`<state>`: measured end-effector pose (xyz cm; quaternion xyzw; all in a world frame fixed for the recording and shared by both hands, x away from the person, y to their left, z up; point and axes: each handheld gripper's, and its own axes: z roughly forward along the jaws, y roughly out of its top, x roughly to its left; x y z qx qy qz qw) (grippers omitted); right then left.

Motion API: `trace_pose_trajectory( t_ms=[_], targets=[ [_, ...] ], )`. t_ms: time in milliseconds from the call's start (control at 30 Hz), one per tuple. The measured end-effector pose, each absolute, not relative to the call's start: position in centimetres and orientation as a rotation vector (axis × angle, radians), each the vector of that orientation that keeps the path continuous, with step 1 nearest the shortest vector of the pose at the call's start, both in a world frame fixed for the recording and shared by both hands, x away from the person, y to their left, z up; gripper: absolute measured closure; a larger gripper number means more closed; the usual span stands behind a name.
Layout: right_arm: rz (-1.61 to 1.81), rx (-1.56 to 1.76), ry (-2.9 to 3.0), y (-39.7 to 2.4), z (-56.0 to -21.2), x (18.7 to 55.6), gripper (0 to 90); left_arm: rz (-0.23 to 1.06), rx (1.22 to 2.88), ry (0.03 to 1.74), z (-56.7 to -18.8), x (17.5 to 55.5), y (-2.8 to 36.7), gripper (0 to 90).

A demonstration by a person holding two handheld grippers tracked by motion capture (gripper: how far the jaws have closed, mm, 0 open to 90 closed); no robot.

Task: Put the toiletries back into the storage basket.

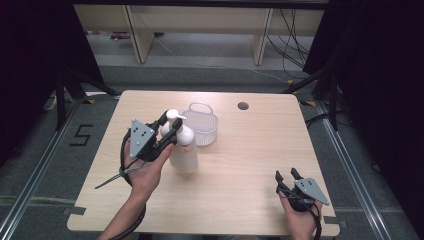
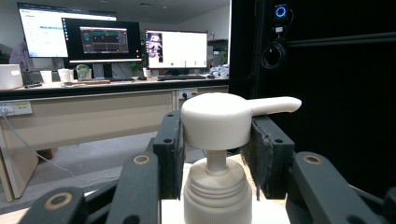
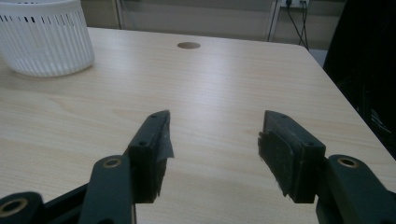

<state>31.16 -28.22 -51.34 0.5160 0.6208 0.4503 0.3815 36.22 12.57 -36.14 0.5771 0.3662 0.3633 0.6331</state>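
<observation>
The wooden tabletop (image 1: 240, 165) is big and mostly bare. Near the middle of its far edge sits a white basket (image 1: 201, 123). Just beside the basket, on its left, stands a white pump bottle (image 1: 183, 146). The left gripper (image 1: 170, 127) has its jaws closed on the bottle's pump top, so the grab looks done. Putting the bottle in the basket is probably what is left. The right gripper (image 1: 287, 176) rests by the near right corner, its jaws spread apart and holding nothing.
</observation>
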Motion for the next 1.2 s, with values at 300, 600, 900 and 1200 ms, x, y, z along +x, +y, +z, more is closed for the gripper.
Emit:
trace_pose_trajectory(
  t_ms=[300, 600, 900, 1200],
  targets=[
    [1.137, 1.288, 1.584, -28.3, -51.4, 31.2, 43.3, 0.837, 1.326, 0.834, -35.8, 36.5, 12.4, 59.0],
    [1.133, 1.288, 1.587, -28.3, -51.4, 31.3, 43.1, 0.837, 1.321, 0.831, -35.4, 36.8, 12.1, 59.0],
    [1.136, 1.284, 1.583, -28.3, -51.4, 31.3, 42.9, 0.836, 1.301, 0.826, -35.0, 37.2, 11.8, 59.0],
    [1.159, 1.320, 1.583, -28.1, -51.4, 31.2, 42.6, 0.839, 1.303, 0.820, -34.6, 37.6, 11.6, 59.0]
  ],
)
